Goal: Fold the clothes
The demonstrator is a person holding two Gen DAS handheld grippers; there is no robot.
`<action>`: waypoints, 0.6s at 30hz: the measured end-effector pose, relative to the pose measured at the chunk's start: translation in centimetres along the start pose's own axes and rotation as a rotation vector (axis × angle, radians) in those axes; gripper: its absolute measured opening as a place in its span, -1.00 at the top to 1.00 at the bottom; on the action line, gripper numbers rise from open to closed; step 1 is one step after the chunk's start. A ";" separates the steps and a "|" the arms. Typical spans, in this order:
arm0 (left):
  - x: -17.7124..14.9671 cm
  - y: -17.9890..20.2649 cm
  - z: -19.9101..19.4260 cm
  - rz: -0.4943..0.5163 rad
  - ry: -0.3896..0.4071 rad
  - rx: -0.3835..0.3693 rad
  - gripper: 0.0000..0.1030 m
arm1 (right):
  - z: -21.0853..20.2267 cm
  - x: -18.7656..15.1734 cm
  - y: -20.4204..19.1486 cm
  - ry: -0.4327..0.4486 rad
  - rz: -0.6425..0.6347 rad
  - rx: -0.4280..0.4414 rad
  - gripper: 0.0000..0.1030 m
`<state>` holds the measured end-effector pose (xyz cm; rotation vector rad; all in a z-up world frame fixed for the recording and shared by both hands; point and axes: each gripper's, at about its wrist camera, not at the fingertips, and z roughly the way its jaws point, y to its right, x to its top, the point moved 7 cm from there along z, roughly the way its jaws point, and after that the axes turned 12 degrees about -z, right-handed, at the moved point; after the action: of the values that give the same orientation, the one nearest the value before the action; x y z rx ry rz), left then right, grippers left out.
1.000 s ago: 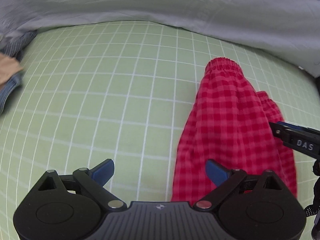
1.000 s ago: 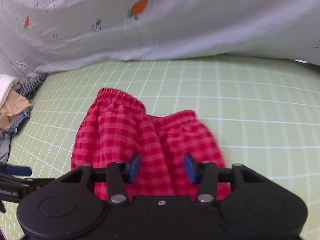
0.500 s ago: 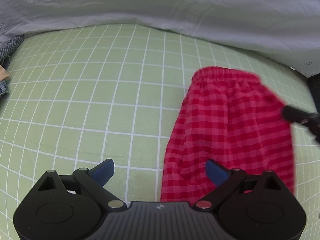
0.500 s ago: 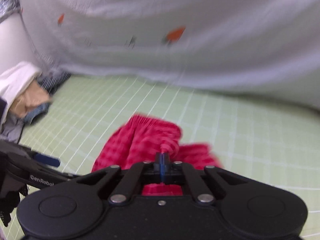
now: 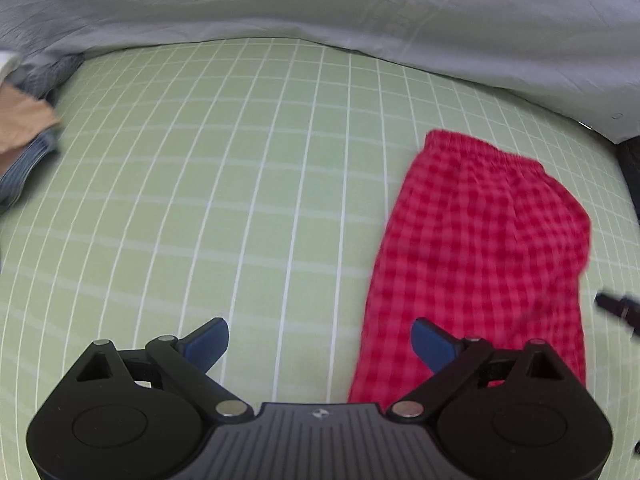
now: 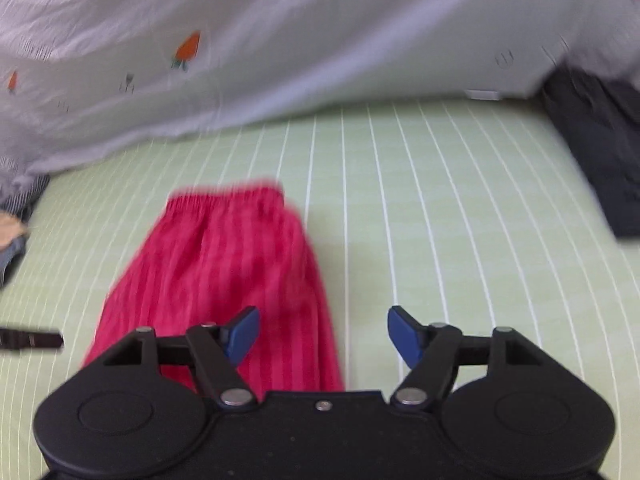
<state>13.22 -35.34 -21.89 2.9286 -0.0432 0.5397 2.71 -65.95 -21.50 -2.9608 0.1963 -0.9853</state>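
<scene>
As the red checked shorts (image 5: 480, 240) lie on the green gridded mat (image 5: 240, 200) in one long, narrow strip, I judge the first fold — one leg over the other — to be done. The elastic waistband (image 5: 480, 152) sits at the far end, towards the pale carrot-print sheet (image 5: 320, 8), and the hem end runs down under my view, behind the gripper body. From the right wrist view the shorts (image 6: 224, 272) look smeared by motion, so I cannot tell how neatly the edges line up.

My left gripper (image 5: 320, 344) has its jaws spread wide and holds nothing; its right finger (image 5: 432, 340) stands over the near left edge of the shorts, though I cannot say whether it touches the cloth. My right gripper (image 6: 324, 336) is likewise wide open and empty, sitting just to the right of the shorts over bare mat (image 6: 440, 220), with its left finger (image 6: 240, 332) above the cloth's right side. Neither gripper is carrying the garment.

What I think is left: a crosswise fold, bringing the hem end up to the waistband or the reverse, then setting the shorts aside. More work likely waits beyond that — a heap of striped and tan clothes (image 5: 24, 140) sits at the left edge of the mat, and a dark garment (image 6: 592, 152) lies at the far right, which may be already folded, though I cannot be sure.
</scene>
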 end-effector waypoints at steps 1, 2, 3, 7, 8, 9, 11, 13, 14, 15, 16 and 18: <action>-0.9 -0.1 -0.7 -0.007 0.000 -0.007 -0.89 | -0.6 -1.3 -0.8 -0.014 0.003 0.014 -0.33; -1.8 -0.3 -1.3 -0.016 -0.002 -0.014 -0.89 | -1.3 -2.8 -1.6 -0.035 0.004 0.029 -0.21; -2.8 -0.4 -1.8 -0.024 -0.008 -0.022 -0.89 | -1.8 -4.2 -2.4 -0.057 0.000 0.041 -0.09; -6.8 -0.7 -3.0 -0.023 -0.038 -0.035 -0.89 | -3.2 -7.1 -3.6 -0.074 -0.025 0.054 0.09; -7.6 -0.8 -3.2 -0.016 -0.043 -0.032 -0.89 | -3.5 -7.4 -3.7 -0.068 -0.028 0.053 0.13; -8.4 -0.9 -3.4 -0.009 -0.048 -0.028 -0.89 | -3.8 -7.8 -3.8 -0.063 -0.030 0.053 0.23; -9.6 -1.4 -3.8 0.001 -0.052 -0.024 -0.89 | -4.4 -8.5 -3.9 -0.052 -0.035 0.053 0.38; -10.4 -1.9 -4.3 0.003 -0.050 -0.026 -0.89 | -5.0 -9.1 -4.1 -0.041 -0.039 0.053 0.51; -10.7 -2.1 -4.4 0.001 -0.049 -0.026 -0.89 | -5.3 -9.5 -4.2 -0.036 -0.042 0.053 0.78; -11.0 -2.3 -4.6 -0.002 -0.049 -0.026 -0.89 | -5.6 -9.8 -4.3 -0.031 -0.044 0.052 0.99; -11.3 -2.4 -4.7 -0.005 -0.049 -0.025 -0.89 | -5.9 -10.2 -4.4 -0.025 -0.047 0.052 0.99; -11.8 -2.6 -4.9 -0.013 -0.049 -0.026 -0.89 | -6.5 -10.9 -4.5 -0.014 -0.051 0.052 0.99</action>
<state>0.59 -31.94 -21.97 2.9143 -0.0371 0.4621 -9.25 -59.94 -22.56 -2.9387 0.0934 -0.9587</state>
